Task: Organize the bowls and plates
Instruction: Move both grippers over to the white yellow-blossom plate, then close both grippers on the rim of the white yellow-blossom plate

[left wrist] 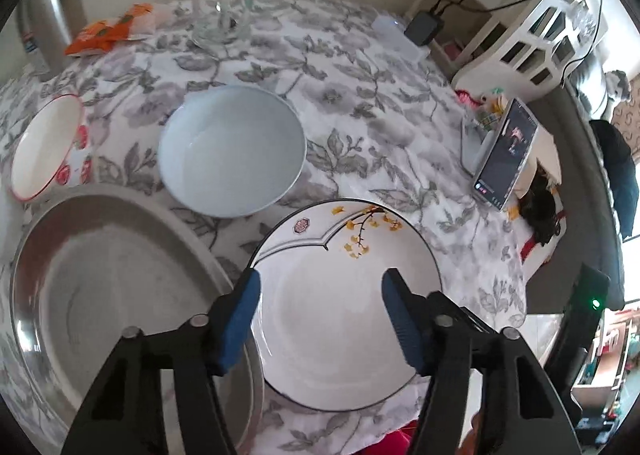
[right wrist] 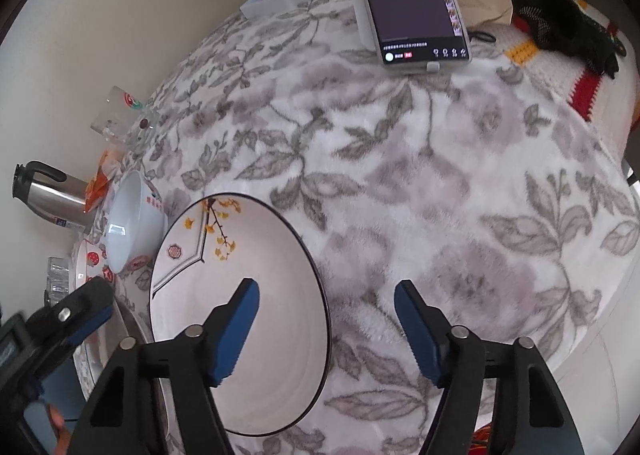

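Observation:
A white plate with a yellow flower sprig [left wrist: 344,315] [right wrist: 224,263] lies on the floral cloth. My left gripper [left wrist: 322,275] hovers open over it, its left finger near the plate's left rim and nothing pinched. The right gripper [right wrist: 327,285] is open astride the plate's right rim, with one finger over the plate and the other over the cloth. A pale blue bowl [left wrist: 232,151] [right wrist: 128,223] sits behind the plate. A red-rimmed bowl [left wrist: 44,147] [right wrist: 86,263] stands further left. A large steel plate [left wrist: 120,295] lies beside the white plate, left of it in the left wrist view.
At the far side stand a glass mug [left wrist: 224,3], a steel flask [left wrist: 52,15] and an orange snack packet [left wrist: 112,31]. A phone on a stand [left wrist: 508,151] [right wrist: 416,3] stands at the right edge, near a charger [left wrist: 424,27]. Black gloves [right wrist: 568,19] lie beyond.

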`<state>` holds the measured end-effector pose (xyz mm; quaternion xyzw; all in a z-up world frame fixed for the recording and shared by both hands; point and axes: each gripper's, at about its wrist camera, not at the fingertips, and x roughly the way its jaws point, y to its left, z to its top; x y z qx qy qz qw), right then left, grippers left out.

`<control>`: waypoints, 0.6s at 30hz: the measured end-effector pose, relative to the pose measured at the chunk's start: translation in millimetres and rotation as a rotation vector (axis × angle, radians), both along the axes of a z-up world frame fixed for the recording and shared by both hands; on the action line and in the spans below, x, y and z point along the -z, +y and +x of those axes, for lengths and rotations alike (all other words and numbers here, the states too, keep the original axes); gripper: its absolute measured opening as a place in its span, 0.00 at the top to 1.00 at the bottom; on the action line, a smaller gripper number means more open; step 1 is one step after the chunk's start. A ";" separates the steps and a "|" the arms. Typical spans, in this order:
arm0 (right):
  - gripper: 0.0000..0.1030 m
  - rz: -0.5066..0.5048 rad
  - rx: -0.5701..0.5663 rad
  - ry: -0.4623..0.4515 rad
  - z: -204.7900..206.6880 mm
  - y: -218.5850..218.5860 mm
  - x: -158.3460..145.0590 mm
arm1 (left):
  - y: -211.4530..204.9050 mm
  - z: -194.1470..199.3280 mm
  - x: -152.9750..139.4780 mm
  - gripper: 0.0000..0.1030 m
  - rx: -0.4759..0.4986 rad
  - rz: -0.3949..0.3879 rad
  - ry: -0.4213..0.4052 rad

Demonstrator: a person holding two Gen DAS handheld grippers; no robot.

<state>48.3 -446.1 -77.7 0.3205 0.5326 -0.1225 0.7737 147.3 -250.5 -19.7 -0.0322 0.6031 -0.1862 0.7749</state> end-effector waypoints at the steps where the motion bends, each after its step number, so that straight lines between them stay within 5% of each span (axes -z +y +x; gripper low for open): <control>1: 0.32 0.002 -0.002 0.003 -0.1 1.1 0.7 | -2.2 3.2 2.3 0.39 0.014 0.019 -0.003; 18: 0.67 0.050 0.012 0.061 -4.3 4.4 13.3 | -0.4 34.6 43.4 0.66 0.026 0.067 0.084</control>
